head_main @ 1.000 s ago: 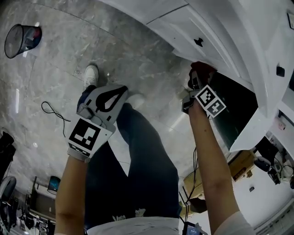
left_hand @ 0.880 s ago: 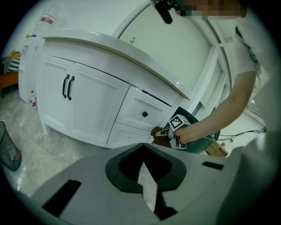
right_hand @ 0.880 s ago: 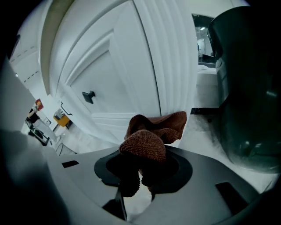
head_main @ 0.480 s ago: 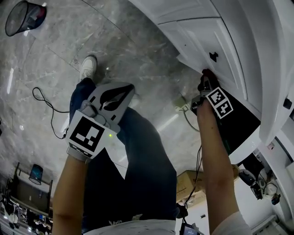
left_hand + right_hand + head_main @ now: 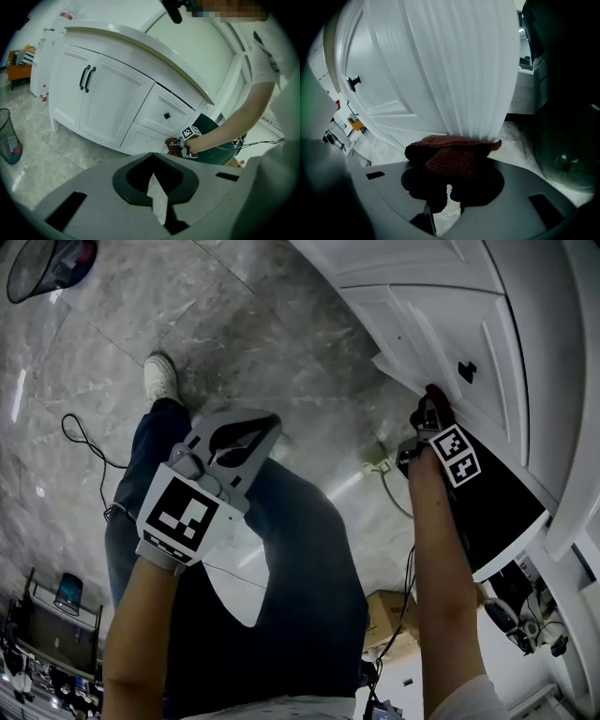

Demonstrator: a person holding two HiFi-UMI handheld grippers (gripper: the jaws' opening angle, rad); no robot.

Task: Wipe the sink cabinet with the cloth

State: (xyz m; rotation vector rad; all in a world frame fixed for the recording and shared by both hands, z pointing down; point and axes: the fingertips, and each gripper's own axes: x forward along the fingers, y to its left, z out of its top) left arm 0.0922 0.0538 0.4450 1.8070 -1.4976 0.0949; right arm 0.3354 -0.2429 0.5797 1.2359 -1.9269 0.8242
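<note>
The white sink cabinet (image 5: 441, 296) fills the head view's upper right; in the left gripper view the cabinet (image 5: 108, 98) shows panelled doors with black handles. My right gripper (image 5: 431, 407) is shut on a dark red cloth (image 5: 434, 393) and presses it against the cabinet's lower edge. In the right gripper view the cloth (image 5: 454, 152) bunches over the jaws against the cabinet's (image 5: 454, 70) white ribbed corner. My left gripper (image 5: 268, 423) hangs shut and empty above my thigh, away from the cabinet. From the left gripper (image 5: 153, 155) the cloth (image 5: 174, 142) is seen under the drawer.
A dark green bin (image 5: 497, 502) stands right beside the cabinet. A mesh waste basket (image 5: 42, 266) sits far left on the marble floor, a black cable (image 5: 80, 442) trails nearby, and a power strip (image 5: 375, 463) lies by my leg. A cardboard box (image 5: 389, 615) is below.
My right gripper has slid the cloth along the cabinet's lower edge, rightward in the head view. The left gripper has stayed shut above my leg.
</note>
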